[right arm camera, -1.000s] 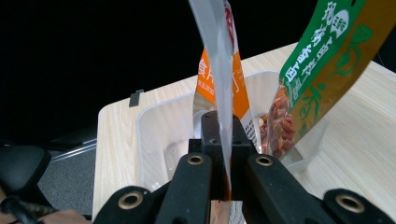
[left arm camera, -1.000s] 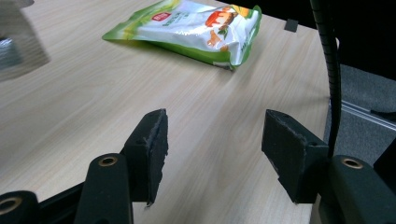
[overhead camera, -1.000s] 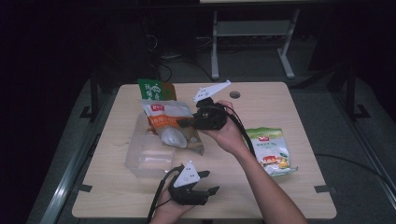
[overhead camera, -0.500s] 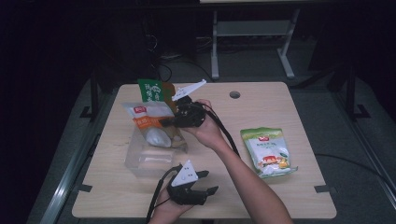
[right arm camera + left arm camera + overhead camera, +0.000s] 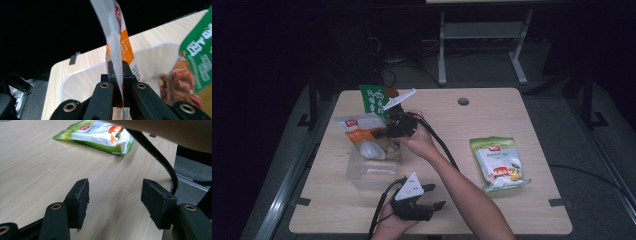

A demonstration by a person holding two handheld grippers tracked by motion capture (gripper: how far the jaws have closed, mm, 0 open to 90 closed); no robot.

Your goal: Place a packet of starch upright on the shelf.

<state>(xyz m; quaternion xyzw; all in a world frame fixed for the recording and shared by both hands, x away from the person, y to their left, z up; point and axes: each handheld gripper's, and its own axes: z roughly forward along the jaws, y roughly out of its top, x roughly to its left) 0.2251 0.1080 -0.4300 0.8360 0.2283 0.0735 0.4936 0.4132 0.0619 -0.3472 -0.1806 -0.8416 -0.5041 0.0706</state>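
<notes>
Carried leftward since the earlier frames, the orange-and-white snack packet (image 5: pixel 360 134) hung over the clear plastic tub (image 5: pixel 371 170), its edge pinched between the pressed-together jaws of the right gripper (image 5: pixel 377 135). Behind the tub stood a green packet (image 5: pixel 373 98), just beside the gripper. Near the tub's front corner rested the left gripper (image 5: pixel 436 196), jaws spread with nothing between them, unmoved on the wooden table (image 5: pixel 492 115). Well apart from the tub, to its right, lay a green-and-white packet (image 5: pixel 499 162).
</notes>
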